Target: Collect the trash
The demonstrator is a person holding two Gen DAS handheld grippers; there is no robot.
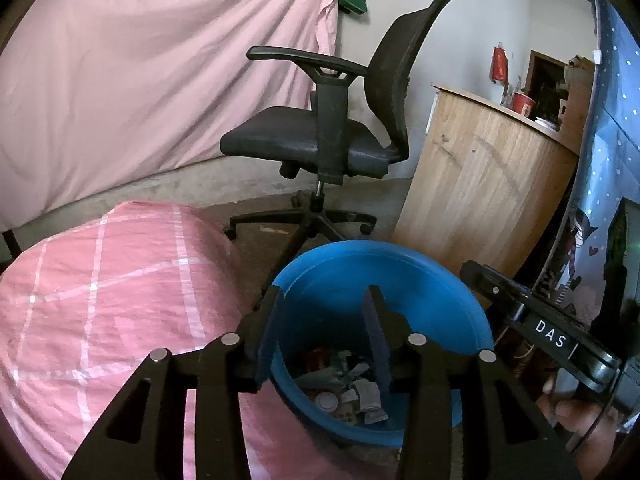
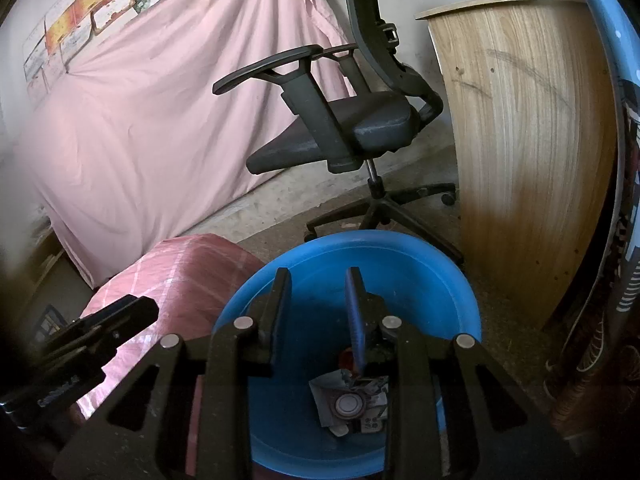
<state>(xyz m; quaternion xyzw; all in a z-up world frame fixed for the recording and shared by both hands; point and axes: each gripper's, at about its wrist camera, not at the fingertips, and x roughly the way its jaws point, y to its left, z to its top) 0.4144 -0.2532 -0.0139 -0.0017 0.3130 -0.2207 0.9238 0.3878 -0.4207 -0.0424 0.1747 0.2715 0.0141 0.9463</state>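
A: Trash (image 1: 344,388) sits at the bottom of the blue bin (image 1: 400,272), which stands on the floor between the pink checked bundle (image 1: 100,292) and the wooden cabinet (image 1: 480,184). We count wrappers, crumpled paper and a round lid down there.

B: And our claws? The left gripper (image 1: 326,320) hangs over the bin's near-left rim, jaws partly apart, nothing between them.

A: Agreed. The right gripper (image 2: 318,304) hovers over the bin's mouth too, jaws set at a middling gap and bare. We judge a drop is done and both hands are free.

B: So next we pull back from the bin and look for more litter. None shows on the floor from here, so we would have to turn away first.

A: Going left to right, what crowds us? The pink sheet (image 2: 140,112) hangs behind the bundle; the office chair (image 1: 328,128) stands past the bin's far rim, its wheeled base just beyond it.

B: Then the cabinet hard by the bin's right side, and a patterned blue surface (image 1: 612,140) at the far right edge. We should lift clear before swinging, or risk tipping the bin.
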